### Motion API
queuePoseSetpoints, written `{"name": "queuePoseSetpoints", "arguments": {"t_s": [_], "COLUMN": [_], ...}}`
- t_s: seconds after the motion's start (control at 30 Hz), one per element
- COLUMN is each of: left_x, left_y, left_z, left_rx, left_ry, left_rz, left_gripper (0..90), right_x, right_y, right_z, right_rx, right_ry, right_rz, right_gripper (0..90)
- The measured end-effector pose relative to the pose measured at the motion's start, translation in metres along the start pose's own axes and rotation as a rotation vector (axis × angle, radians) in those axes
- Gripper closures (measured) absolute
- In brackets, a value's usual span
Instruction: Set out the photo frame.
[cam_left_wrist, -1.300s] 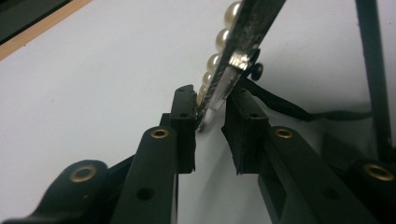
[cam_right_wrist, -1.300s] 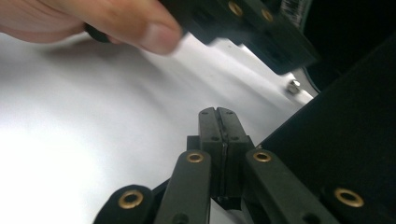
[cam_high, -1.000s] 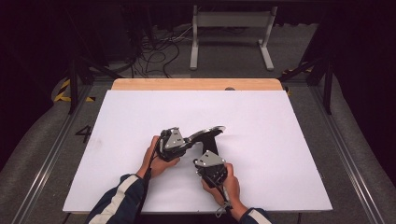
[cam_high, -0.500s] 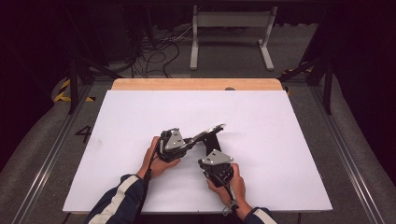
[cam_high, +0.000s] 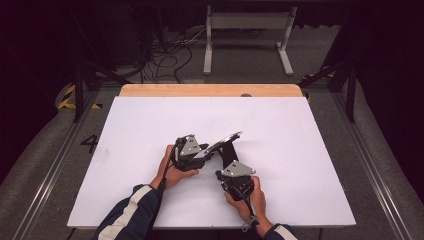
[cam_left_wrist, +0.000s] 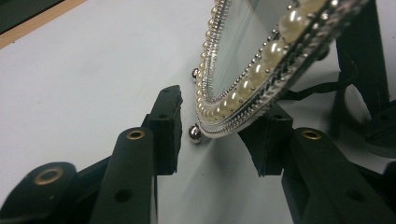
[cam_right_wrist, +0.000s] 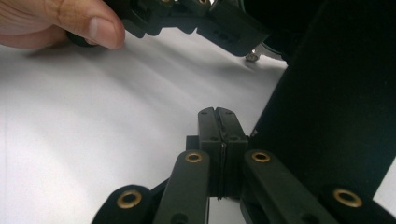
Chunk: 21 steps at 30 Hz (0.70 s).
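A: Item 1 – pearl-rimmed frame (cam_left_wrist: 243, 70), glass face, small ball feet. Loc: propped at a tilt on the white table (cam_high: 300, 130), its low edge betw. the left gripper (cam_left_wrist: 217, 135) jaws, its black back stand (cam_right_wrist: 327, 93) just right of the right gripper (cam_right_wrist: 218, 116) tips.

B: L gripper state?

A: Jaws have just been opening. Left pad stands clear of the rim w/ a gap; right pad sits under or at the back of the rim, contact there unclear. Reads as spread, frame betw. the pads but not pinched.

B: R gripper?

A: Pads pressed together, nothing betw. them. Tips sit low by the table, close to the stand; can't tell if touching.

B: Step in hand?

A: Prob. release – frame being left to stand on its own prop, L letting go, R idle beside the stand.

B: Next move needs?

A: L to back straight out along its own jaw line, no sideways brush on the pearls or ball foot (cam_left_wrist: 194, 134); the frame looks light & tippy. R to hold off the stand till it's clear the frame stays up.
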<state>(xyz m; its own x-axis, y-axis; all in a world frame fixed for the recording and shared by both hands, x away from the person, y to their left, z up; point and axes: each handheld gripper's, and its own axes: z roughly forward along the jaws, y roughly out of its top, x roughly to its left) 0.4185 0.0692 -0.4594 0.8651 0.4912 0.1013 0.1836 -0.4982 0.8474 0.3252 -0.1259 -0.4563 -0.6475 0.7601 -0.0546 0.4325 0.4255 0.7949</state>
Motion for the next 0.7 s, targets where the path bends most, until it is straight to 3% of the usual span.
{"name": "queuePoseSetpoints", "arguments": {"t_s": [0.17, 0.3, 0.53, 0.7], "left_x": [0.0005, -0.0029, -0.0063, -0.0047], "left_y": [-0.0001, 0.0018, 0.0033, 0.0023], "left_z": [0.0009, 0.0004, -0.0011, -0.0038], "left_rx": [0.001, 0.011, 0.036, 0.031], "left_ry": [-0.012, -0.006, 0.025, 0.009], "left_rz": [-0.007, 0.034, 0.081, 0.094], "left_gripper": [64.2, 73.3, 75.7, 77.2], "right_x": [-0.0019, 0.0005, 0.0038, 0.0013], "right_y": [0.0000, 0.0018, 0.0023, 0.0019], "right_z": [-0.0001, 0.0010, 0.0079, 0.0085], "right_rx": [0.005, 0.007, 0.013, 0.029], "right_ry": [0.011, 0.001, -0.005, 0.001], "right_rz": [0.006, -0.002, -0.005, 0.002], "right_gripper": [90.0, 90.0, 90.0, 90.0]}}
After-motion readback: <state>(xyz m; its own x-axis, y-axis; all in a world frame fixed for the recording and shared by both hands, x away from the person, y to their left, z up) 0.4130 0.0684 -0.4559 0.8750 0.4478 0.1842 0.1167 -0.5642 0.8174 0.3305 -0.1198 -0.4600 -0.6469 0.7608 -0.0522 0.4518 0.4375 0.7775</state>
